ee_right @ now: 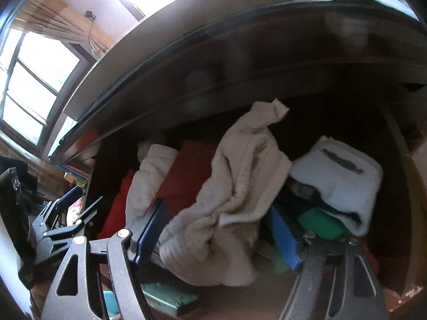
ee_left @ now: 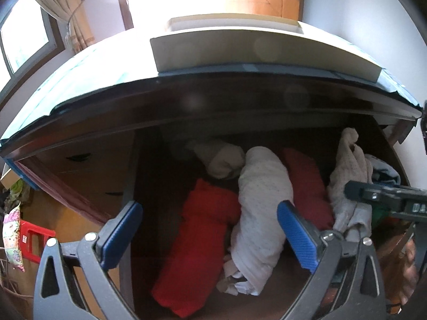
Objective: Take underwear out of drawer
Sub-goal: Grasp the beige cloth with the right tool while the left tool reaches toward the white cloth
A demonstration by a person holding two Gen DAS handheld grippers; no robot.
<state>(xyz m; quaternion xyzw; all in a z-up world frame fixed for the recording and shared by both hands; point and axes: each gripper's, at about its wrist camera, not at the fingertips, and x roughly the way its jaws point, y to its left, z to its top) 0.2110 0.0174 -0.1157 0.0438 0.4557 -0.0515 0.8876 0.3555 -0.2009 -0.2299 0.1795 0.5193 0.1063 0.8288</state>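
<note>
The open wooden drawer [ee_left: 149,160] holds rolled clothes. In the left wrist view a red roll [ee_left: 197,250] lies beside a white dotted roll [ee_left: 259,213], with a darker red piece [ee_left: 307,186] and a beige garment [ee_left: 349,170] to the right. My left gripper [ee_left: 208,229] is open above the red and white rolls and holds nothing. In the right wrist view the beige crumpled garment [ee_right: 234,186] hangs between the blue pads of my right gripper [ee_right: 216,229], lifted above the drawer. The jaws stand wide apart, and whether they grip the cloth is unclear.
A pale blue folded piece [ee_right: 341,176] and green items [ee_right: 320,224] lie at the drawer's right. The dresser top [ee_left: 240,85] overhangs the drawer. A red stool [ee_left: 34,237] stands on the floor at left. The left gripper shows in the right wrist view [ee_right: 61,213].
</note>
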